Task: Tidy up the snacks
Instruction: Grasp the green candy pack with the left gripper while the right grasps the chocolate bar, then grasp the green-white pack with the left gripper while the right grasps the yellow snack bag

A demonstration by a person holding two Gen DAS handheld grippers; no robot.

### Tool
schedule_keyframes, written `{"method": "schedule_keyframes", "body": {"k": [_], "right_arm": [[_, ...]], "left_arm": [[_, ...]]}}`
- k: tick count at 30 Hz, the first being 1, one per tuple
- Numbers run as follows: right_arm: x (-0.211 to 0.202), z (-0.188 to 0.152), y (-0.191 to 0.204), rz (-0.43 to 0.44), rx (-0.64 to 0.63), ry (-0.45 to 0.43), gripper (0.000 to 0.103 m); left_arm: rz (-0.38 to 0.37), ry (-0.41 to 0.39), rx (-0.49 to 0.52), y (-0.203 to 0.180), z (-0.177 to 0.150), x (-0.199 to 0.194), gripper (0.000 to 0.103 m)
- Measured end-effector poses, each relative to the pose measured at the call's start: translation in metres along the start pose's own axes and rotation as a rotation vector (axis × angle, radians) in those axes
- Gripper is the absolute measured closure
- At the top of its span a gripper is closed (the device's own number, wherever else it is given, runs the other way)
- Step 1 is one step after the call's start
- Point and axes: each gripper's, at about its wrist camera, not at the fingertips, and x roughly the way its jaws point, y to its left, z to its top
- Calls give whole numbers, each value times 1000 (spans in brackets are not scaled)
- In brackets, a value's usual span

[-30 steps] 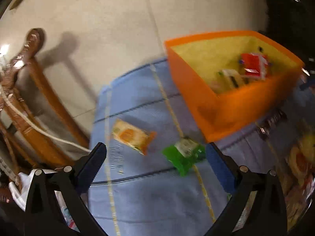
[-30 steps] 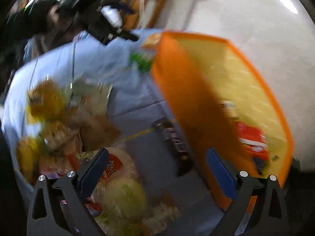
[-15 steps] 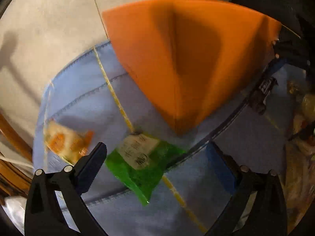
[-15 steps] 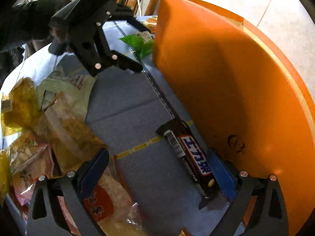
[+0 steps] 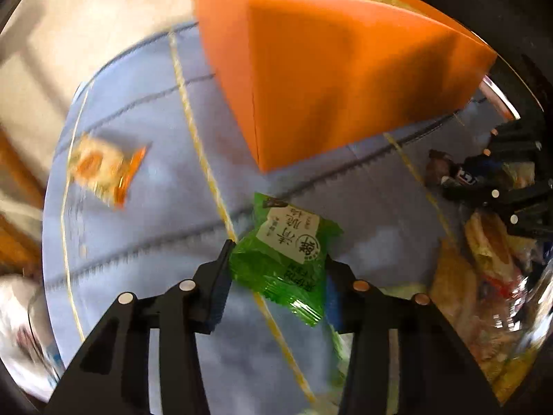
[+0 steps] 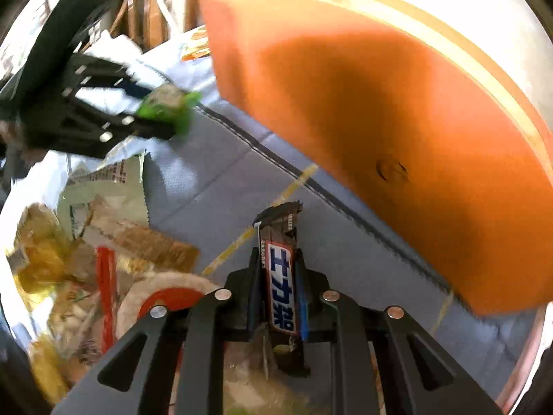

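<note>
My left gripper [image 5: 276,269] is shut on a green snack packet [image 5: 287,252] and holds it just above the blue cloth, in front of the orange box [image 5: 338,69]. My right gripper [image 6: 278,266] is shut on a brown chocolate bar [image 6: 281,276] beside the orange box's wall [image 6: 380,131]. In the right wrist view the left gripper [image 6: 152,117] shows with the green packet [image 6: 166,107] at the upper left. In the left wrist view the right gripper [image 5: 484,176] shows at the right edge with the bar.
An orange-and-white snack packet [image 5: 103,169] lies on the blue cloth [image 5: 155,207] to the left. A pile of several snack bags [image 6: 86,259] lies left of my right gripper and also shows in the left wrist view [image 5: 484,266]. Wooden chair parts stand behind the table.
Both grippers have closed: the left on the green packet, the right on the chocolate bar. Both items now sit between the fingers, lifted slightly off the cloth.
</note>
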Motion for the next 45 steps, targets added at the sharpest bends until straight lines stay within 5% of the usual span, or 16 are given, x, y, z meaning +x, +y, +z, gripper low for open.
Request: {"method": "schedule_keyframes", "body": {"k": [4,7,11,14,20,21,22,23,24,28,35,38,41,44,45], "right_arm": [[-41,-16,-5,27,150,-69,86],[-83,-17,-12,17,222,-164,86],[-131,6,-53,47,342,-349,86],[-150,31,-86,-38,390,-416,86],[-155,72,-123,-115,459,-451,83],[-156,76,-133,-125,460,-435,67],[-151,81,-137,-127,460,-395,43],[-146,83,-139,-143,476,-354,3],[-147,78,-138,-157,487,-356,4],[-151,39,-128,-156,479,-333,4],[-80,-62,-88,-126,551,-48,4],[-49,-82,-83,-86,625,13,4],[-35,-87,-84,-80,666,10,4],[-23,-82,-80,-77,661,15,4],[-20,-80,-77,-75,648,14,4]], "left_arm": [[-34,-72,-71,-3,-9,-43,59],[-185,-190,-141,-8,-6,-93,59],[-100,-305,-86,-26,37,-141,59],[-64,-365,-70,-26,85,-154,59],[-47,-368,-70,-21,141,-138,55],[-26,-356,-67,-20,146,-134,51],[35,-342,-73,-19,151,-129,24],[125,-317,-86,-19,159,-123,6],[210,-298,-98,-18,159,-115,4],[197,-251,-108,-16,120,-99,4],[154,-66,-169,-8,-6,-72,4],[120,6,-146,-14,-45,-55,4],[164,82,-64,-20,-69,-28,4],[58,118,-47,-33,-86,-17,4],[76,146,-17,-40,-89,-11,4]]}}
